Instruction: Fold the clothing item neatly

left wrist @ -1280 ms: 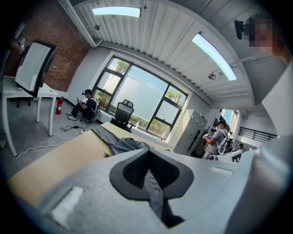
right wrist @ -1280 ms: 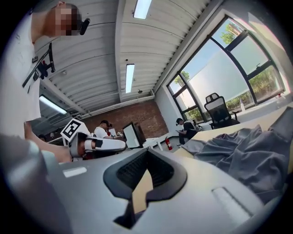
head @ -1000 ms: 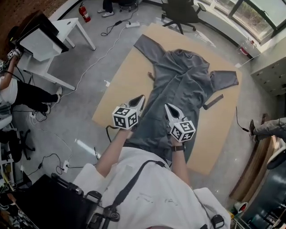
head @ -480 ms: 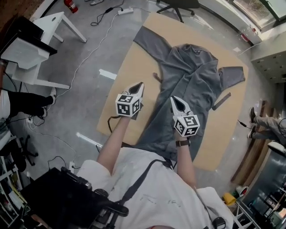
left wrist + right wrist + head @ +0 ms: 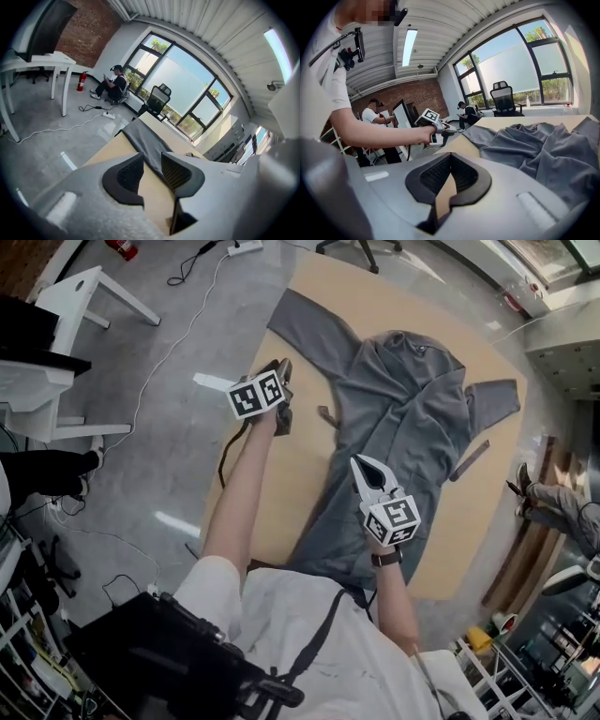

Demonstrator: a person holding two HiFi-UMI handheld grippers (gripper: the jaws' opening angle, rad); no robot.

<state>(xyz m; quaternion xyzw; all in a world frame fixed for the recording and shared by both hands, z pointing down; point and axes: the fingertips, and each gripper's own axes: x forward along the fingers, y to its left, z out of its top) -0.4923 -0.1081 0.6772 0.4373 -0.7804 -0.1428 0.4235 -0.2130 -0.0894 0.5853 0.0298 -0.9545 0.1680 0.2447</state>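
One garment [image 5: 403,409]; left tool [image 5: 278,367] just opening, empty; right tool [image 5: 367,463] closed.

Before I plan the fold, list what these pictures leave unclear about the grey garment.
- Head view: the garment, near hem, hidden behind the person's shirt.
- Head view: the dark strip beside the garment, too small to identify.
- Right gripper view: the garment, far side, cut off at the right edge.

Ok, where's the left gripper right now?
Head view, upper left: the left gripper hangs over the tan board's left edge, just short of the grey garment's outstretched sleeve; its jaws have just been opening, nothing between them.
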